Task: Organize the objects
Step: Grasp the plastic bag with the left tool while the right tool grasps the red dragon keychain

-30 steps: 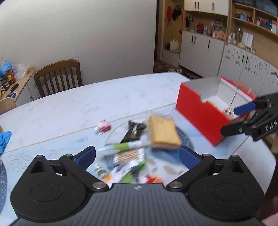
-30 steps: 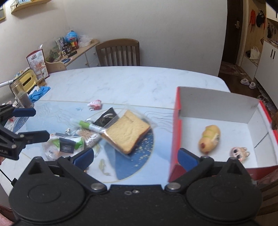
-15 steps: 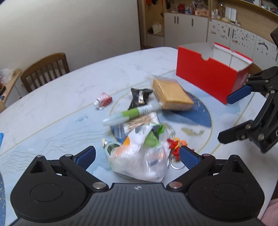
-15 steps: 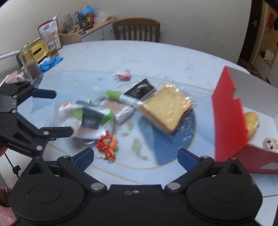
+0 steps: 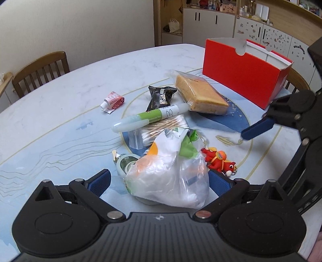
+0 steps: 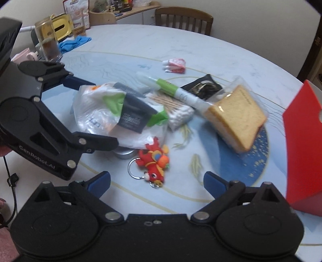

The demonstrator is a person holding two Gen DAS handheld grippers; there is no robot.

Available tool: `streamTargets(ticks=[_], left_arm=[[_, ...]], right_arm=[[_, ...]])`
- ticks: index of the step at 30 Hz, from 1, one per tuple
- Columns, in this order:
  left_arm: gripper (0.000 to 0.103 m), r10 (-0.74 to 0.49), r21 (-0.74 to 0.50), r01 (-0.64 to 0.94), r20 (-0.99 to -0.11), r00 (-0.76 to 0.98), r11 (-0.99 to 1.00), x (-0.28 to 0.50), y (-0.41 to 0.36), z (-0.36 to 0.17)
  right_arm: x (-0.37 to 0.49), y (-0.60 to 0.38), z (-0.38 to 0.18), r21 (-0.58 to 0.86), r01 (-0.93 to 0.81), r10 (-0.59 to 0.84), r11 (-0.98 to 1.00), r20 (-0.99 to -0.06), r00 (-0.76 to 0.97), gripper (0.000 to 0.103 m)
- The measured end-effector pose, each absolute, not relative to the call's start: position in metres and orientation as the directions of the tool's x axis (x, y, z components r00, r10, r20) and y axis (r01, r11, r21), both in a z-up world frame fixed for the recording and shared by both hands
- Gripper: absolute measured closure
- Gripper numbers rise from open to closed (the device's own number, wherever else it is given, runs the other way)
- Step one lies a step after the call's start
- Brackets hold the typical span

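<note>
A home dining room: a large round marble-patterned white table (image 5: 60,104) has slatted brown wooden chairs (image 5: 40,72) drawn up to it. White floor cabinets with black handles (image 5: 207,24) stand under open wooden shelves of household clutter, and a low wooden sideboard (image 6: 128,12) carries bottles and boxes.

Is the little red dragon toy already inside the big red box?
No, the little red dragon keychain toy lies on the table beside the clear plastic bag, well apart from the red cardboard box.
</note>
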State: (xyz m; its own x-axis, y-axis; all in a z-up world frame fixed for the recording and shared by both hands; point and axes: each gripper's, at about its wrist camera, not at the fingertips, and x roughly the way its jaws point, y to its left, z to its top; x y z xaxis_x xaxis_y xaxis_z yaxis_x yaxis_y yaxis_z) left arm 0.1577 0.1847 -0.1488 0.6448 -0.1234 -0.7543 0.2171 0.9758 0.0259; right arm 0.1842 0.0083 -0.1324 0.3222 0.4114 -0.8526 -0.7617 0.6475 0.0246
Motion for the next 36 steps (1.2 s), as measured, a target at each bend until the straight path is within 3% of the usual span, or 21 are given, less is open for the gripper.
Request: streamTargets(ticks=[8, 11, 13, 14, 21, 23, 24, 27, 36], left_arm=[[0.003, -0.141, -0.001, 0.214, -0.754, 0.641, 0.977, 0.162, 0.189, -0.152], [0.01, -0.146, -0.001, 0.22, -0.749, 0.647, 0.976, 0.161, 0.19, -0.151], [0.028, -0.163, -0.014, 0.23, -0.75, 0.641, 0.973, 0.16, 0.19, -0.149], [0.031, -0.164, -0.016, 0.231, -0.752, 0.639, 0.973, 0.16, 0.189, -0.149], [0.038, -0.156, -0.017, 0.218, -0.749, 0.644, 0.976, 0.156, 0.187, -0.144], [0.042, -0.152, -0.019, 0.209, -0.749, 0.645, 0.978, 0.154, 0.185, -0.141], [0.052, -0.149, -0.019, 0.203, -0.747, 0.648, 0.979, 0.153, 0.185, -0.14], [0.062, -0.154, -0.041, 0.188, -0.748, 0.645, 0.981, 0.151, 0.185, -0.136], [0.064, -0.175, -0.107, 0.142, -0.716, 0.676, 0.984, 0.139, 0.184, -0.11]], right_arm=[[0.187, 0.022, -0.145, 0.025, -0.776, 0.41, 0.631, -0.859, 0.306, 0.025], [0.188, 0.024, -0.146, 0.023, -0.78, 0.414, 0.625, -0.857, 0.307, 0.031], [0.189, 0.024, -0.146, 0.033, -0.779, 0.423, 0.626, -0.854, 0.304, 0.038], [0.19, 0.024, -0.144, 0.037, -0.778, 0.427, 0.627, -0.851, 0.304, 0.04], [0.194, 0.019, -0.142, 0.052, -0.771, 0.437, 0.635, -0.847, 0.303, 0.064], [0.195, 0.018, -0.141, 0.066, -0.763, 0.444, 0.644, -0.844, 0.301, 0.064], [0.195, 0.015, -0.141, 0.07, -0.759, 0.447, 0.647, -0.841, 0.304, 0.064], [0.194, 0.008, -0.137, 0.078, -0.746, 0.45, 0.662, -0.837, 0.312, 0.064], [0.187, -0.023, -0.111, 0.114, -0.699, 0.47, 0.706, -0.814, 0.342, 0.064]])
